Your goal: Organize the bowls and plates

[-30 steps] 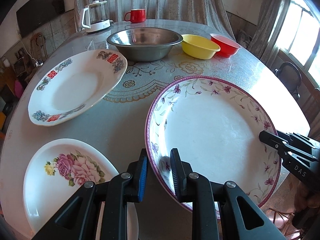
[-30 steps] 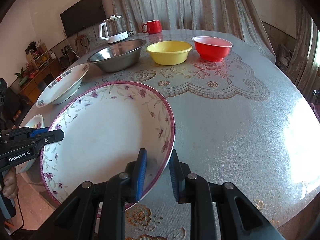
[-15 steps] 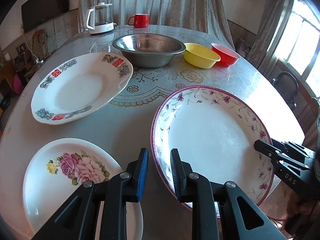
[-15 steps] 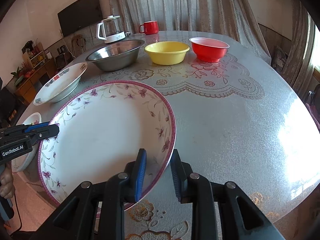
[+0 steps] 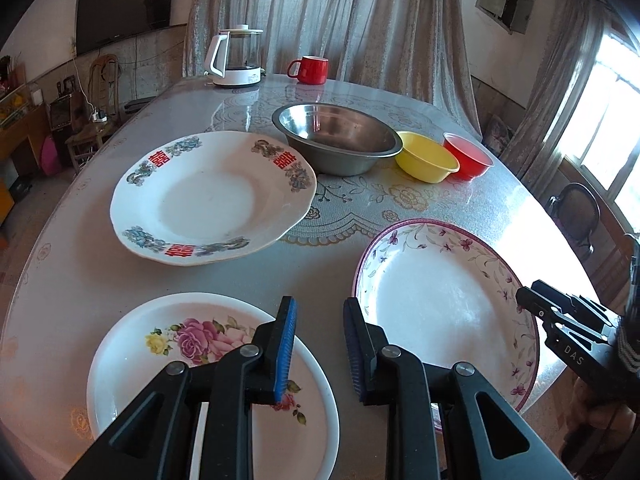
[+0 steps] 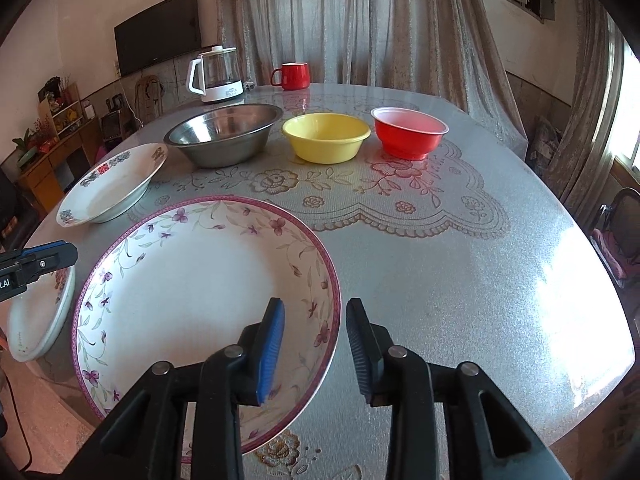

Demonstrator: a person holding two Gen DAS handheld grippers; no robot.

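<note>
Now both jaws just opened — right gripper [image 6: 314, 340] straddles the purple-rimmed plate [image 6: 192, 280] rim, unclamped; left gripper [image 5: 320, 344] empty. "DAS" readable.

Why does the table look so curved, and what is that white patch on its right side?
Left wrist view: the fisheye lens bows the table and darkens the corners. Right wrist view: the white patch is window glare washing out the tabletop; the bowls stay sharp.
</note>
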